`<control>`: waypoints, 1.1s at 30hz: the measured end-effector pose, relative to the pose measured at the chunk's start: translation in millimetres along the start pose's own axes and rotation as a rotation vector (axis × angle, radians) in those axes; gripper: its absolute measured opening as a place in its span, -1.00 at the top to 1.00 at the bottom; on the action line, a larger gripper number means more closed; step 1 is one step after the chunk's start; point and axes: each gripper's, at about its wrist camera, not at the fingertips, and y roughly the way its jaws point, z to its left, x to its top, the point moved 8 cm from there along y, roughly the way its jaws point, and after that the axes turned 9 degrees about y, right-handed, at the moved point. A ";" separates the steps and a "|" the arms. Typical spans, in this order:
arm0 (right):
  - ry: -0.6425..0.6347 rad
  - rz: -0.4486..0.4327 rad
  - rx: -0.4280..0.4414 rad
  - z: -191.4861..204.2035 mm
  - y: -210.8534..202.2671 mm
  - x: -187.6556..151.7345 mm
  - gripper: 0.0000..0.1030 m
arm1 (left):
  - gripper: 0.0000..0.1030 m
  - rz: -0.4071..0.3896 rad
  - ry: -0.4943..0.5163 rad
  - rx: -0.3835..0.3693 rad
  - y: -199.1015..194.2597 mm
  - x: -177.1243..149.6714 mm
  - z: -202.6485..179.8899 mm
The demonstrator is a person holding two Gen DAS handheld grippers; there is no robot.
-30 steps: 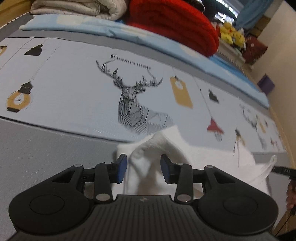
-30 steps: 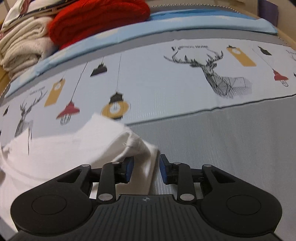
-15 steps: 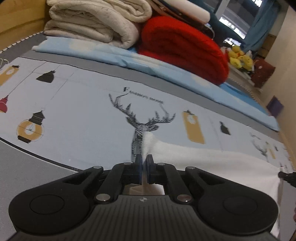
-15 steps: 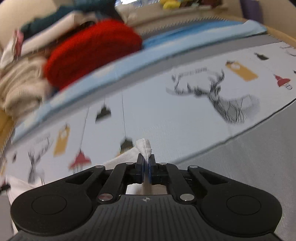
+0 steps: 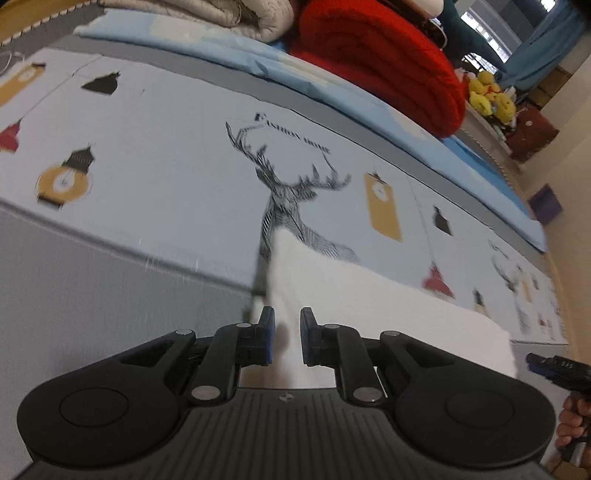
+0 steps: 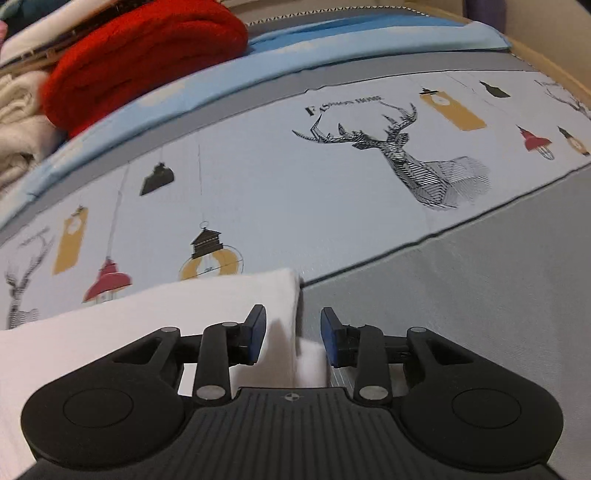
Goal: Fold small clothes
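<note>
A small white garment (image 5: 369,310) lies flat on the printed bed sheet, stretched between my two grippers. My left gripper (image 5: 287,341) is open, its blue-padded jaws apart over the garment's left corner. In the right wrist view the garment (image 6: 155,317) runs off to the left, with its right edge folded under. My right gripper (image 6: 293,339) is open, its jaws apart on either side of that right edge. The tip of the right gripper (image 5: 554,369) shows at the far right of the left wrist view.
The sheet (image 5: 166,177) has deer and lantern prints and a grey band (image 5: 92,288) at the front. A red blanket (image 5: 376,59) and cream quilts (image 5: 207,11) are stacked at the back. Yellow plush toys (image 5: 491,96) sit beyond, at the right.
Both grippers were shut on the garment's corners half a second ago and held them up. Now both have opened and the garment lies flat on the sheet.
</note>
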 end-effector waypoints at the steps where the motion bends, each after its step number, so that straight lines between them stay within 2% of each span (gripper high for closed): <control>1: 0.010 0.006 0.017 -3.5 -10.0 -3.6 0.32 | 0.67 0.034 0.003 0.003 -7.6 -8.1 -1.8; 4: -0.002 0.097 0.076 -9.0 -39.2 -23.0 0.32 | 0.60 0.129 0.030 0.009 -34.0 -35.2 -8.7; 7: -0.093 0.163 0.105 -14.4 -71.5 -47.4 0.27 | 0.48 0.125 0.075 -0.004 -62.7 -61.8 -14.1; 10: -0.155 0.187 0.095 -25.7 -91.1 -70.4 0.25 | 0.48 0.125 0.026 -0.015 -70.7 -87.2 -5.9; 12: -0.142 0.206 0.094 -33.7 -91.1 -83.9 0.26 | 0.48 0.163 -0.012 -0.027 -62.9 -105.3 2.6; 13: -0.134 0.223 0.087 -38.0 -88.3 -91.4 0.26 | 0.48 0.204 -0.033 -0.011 -58.4 -112.8 8.1; 14: -0.133 0.251 0.073 -42.1 -83.6 -99.6 0.26 | 0.48 0.210 -0.047 -0.001 -56.9 -113.1 11.4; 16: -0.153 0.298 0.027 -45.9 -76.5 -110.5 0.26 | 0.48 0.215 -0.030 -0.018 -55.3 -115.1 11.4; 19: -0.182 0.320 0.018 -43.5 -72.5 -118.7 0.26 | 0.48 0.255 0.004 -0.003 -49.3 -123.6 13.2; 20: -0.196 0.333 0.005 -43.2 -69.9 -121.8 0.31 | 0.50 0.259 0.021 -0.007 -49.5 -125.9 11.4; 21: -0.209 0.339 -0.005 -42.7 -68.3 -124.5 0.35 | 0.68 0.258 0.037 -0.019 -50.1 -126.9 9.2; 22: -0.221 0.340 -0.007 -41.6 -67.9 -126.6 0.52 | 0.85 0.254 0.056 -0.039 -51.2 -127.8 6.5; 23: -0.230 0.340 -0.004 -39.9 -67.4 -128.1 0.85 | 0.93 0.246 0.081 -0.059 -54.6 -129.7 2.4; 25: -0.227 0.331 0.018 -37.5 -71.0 -127.1 0.94 | 0.95 0.194 0.114 -0.084 -66.8 -124.1 -1.4; 27: -0.168 0.267 0.106 -34.3 -86.5 -114.2 0.95 | 0.95 0.121 0.060 -0.129 -81.4 -115.9 4.9; 28: -0.106 0.215 0.166 -34.5 -97.9 -102.3 0.95 | 0.95 0.114 0.046 -0.129 -84.6 -115.7 9.6; 29: -0.055 0.188 0.192 -40.0 -105.3 -95.7 0.95 | 0.95 0.145 0.056 -0.107 -82.5 -120.8 12.9; 30: -0.021 0.185 0.182 -47.0 -106.4 -93.4 0.95 | 0.95 0.196 0.076 -0.084 -76.0 -129.2 14.8; 33: -0.035 0.289 0.049 -65.1 -87.1 -110.5 0.95 | 0.93 0.326 0.158 -0.055 -59.3 -149.7 7.8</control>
